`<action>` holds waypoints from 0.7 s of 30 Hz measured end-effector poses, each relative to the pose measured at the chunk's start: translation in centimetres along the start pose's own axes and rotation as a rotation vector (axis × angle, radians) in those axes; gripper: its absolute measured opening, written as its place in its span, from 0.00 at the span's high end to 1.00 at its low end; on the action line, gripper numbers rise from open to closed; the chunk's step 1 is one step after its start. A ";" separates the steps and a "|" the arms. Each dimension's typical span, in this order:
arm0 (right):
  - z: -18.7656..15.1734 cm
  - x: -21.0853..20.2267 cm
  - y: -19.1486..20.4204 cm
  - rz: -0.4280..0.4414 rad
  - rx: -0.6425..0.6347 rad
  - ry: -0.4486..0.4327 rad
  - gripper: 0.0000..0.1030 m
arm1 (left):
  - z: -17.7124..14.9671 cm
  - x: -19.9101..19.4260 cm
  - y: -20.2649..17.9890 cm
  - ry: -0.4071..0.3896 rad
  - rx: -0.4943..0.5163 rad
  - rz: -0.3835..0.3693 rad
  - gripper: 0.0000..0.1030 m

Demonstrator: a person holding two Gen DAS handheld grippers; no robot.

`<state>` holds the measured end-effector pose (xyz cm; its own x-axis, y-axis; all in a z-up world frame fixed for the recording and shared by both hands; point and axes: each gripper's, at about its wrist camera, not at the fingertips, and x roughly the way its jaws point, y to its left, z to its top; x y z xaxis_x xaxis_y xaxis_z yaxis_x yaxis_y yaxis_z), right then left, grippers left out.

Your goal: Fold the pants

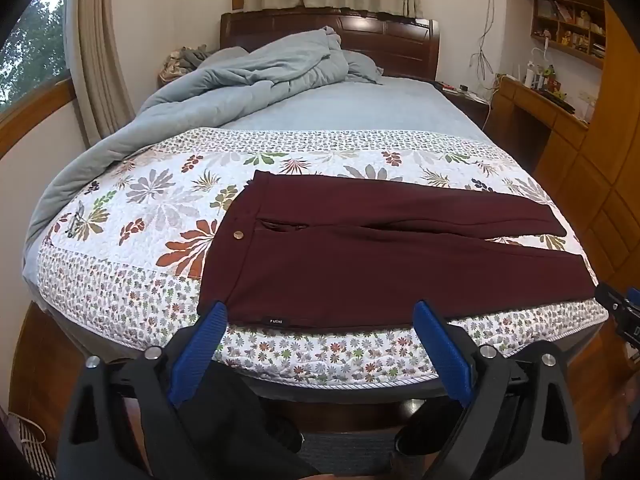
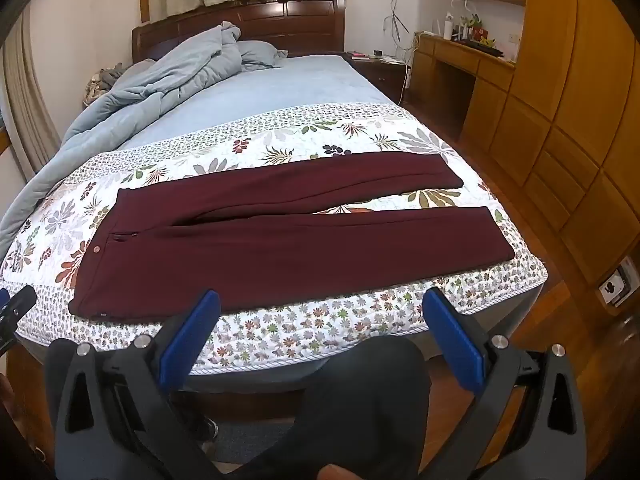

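The maroon pants [image 2: 280, 240] are lying flat and unfolded across the foot of the bed, waistband out to the left, both legs stretching away to the right. The two legs are parting slightly toward the cuffs, with a sliver of the floral quilt [image 2: 360, 320] showing between them. A small round button [image 1: 238, 234] is sitting near the waistband, and a little label [image 1: 276, 321] is showing on the near edge in the left wrist view.

The quilt is lying under the pants and covering the near end of the mattress, its flowered border hanging toward the bed's edge. Beyond it, a pale blue sheet [image 2: 280, 84] is running up to a dark wooden headboard [image 2: 248, 20], and a rumpled grey-blue duvet [image 1: 224, 92] is piled along the far left side.

Now the tools. The left gripper [image 1: 320, 314] is hanging just off the near edge of the bed, jaws spread wide, blue pads gripping nothing; its left fingertip is lining up with the waistband corner. The right gripper [image 2: 322, 304] is hovering further along, over the quilt border in front of the near leg, jaws equally wide and empty. Neither one is touching the fabric.

Off to the right, wooden cabinets [image 2: 580, 120] and a desk [image 2: 464, 56] are lining the wall.
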<state>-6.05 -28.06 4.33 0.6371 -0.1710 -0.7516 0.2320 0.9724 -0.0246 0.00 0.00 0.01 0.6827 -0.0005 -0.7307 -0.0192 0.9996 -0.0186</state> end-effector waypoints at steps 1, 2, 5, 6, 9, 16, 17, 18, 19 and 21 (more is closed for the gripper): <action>0.0 0.0 0.0 0.001 0.000 0.000 0.02 | 0.0 0.0 0.0 0.000 -0.001 -0.003 0.08; 0.0 0.0 0.0 -0.003 -0.003 -0.004 0.02 | 0.0 0.0 0.0 0.000 0.000 -0.002 0.08; 0.0 0.0 -0.1 -0.002 -0.003 -0.002 0.02 | 0.0 0.0 0.0 -0.001 0.001 0.000 0.08; 0.0 -0.1 -0.1 -0.002 -0.003 -0.002 0.02 | 0.0 -0.1 0.0 -0.001 0.002 0.000 0.08; 0.0 0.0 0.0 -0.007 -0.006 -0.001 0.02 | 0.0 -0.1 0.0 -0.001 0.003 0.000 0.08; -0.3 0.3 0.1 -0.009 -0.007 0.000 0.02 | 0.1 -0.1 0.1 0.003 0.001 -0.001 0.08; -0.3 0.3 0.1 -0.008 -0.008 -0.001 0.02 | 0.1 -0.1 0.1 0.003 0.000 -0.001 0.08; -0.3 0.3 0.1 -0.009 -0.009 -0.001 0.02 | 0.1 -0.1 0.0 0.004 0.001 0.000 0.08; -0.3 0.4 0.1 -0.009 -0.009 -0.002 0.02 | -0.1 -0.1 0.2 0.003 0.001 0.001 0.08; -0.2 0.3 0.1 -0.009 -0.008 -0.001 0.02 | -0.2 0.0 0.4 0.004 0.001 0.000 0.08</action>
<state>-6.01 -27.95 3.96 0.6357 -0.1794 -0.7508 0.2316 0.9721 -0.0362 -0.16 0.41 -0.11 0.6801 -0.0006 -0.7331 -0.0187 0.9997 -0.0182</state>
